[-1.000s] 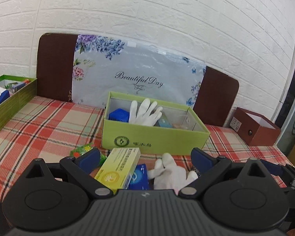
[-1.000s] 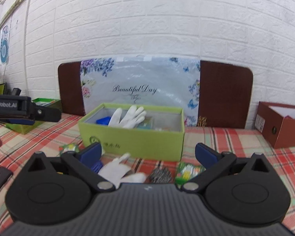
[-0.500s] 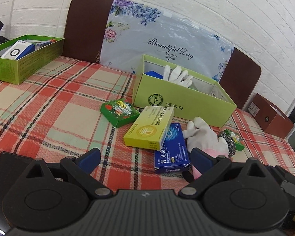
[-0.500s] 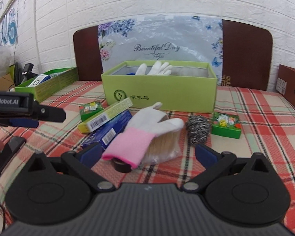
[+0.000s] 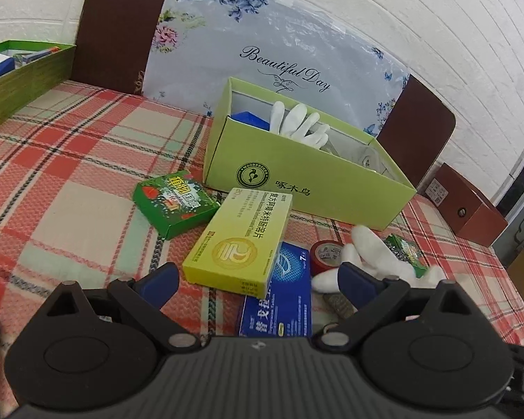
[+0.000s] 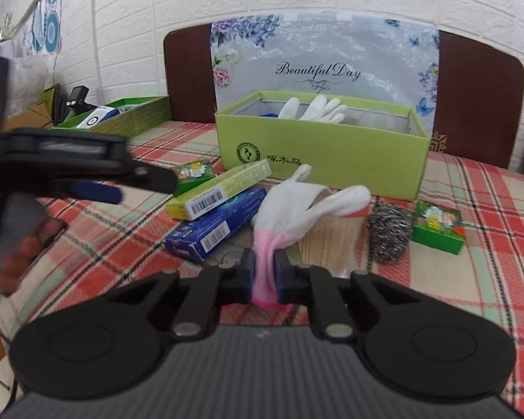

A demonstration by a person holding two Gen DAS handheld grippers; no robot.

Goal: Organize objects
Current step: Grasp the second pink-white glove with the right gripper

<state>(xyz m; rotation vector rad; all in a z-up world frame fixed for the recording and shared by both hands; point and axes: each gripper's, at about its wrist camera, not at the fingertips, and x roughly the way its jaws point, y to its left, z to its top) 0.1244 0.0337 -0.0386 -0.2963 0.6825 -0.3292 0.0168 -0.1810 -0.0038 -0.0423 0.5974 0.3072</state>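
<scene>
On cloth, right claw [image 6: 264,268] grips glove [image 6: 297,206]

we see a woven checked cloth [image 5: 70,188] with rough texture on the table, a soft knitted white glove [image 6: 297,206] with pink cuff, a shiny metal wire scourer [image 6: 389,232], glossy cardboard medicine boxes [image 5: 241,241], a matt green cardboard box [image 6: 325,164] and matt black plastic gripper [image 6: 265,269] bodies.

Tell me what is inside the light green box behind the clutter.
In the light green box a white glove sticks up beside something blue. The front wall hides whatever lies lower.
</scene>
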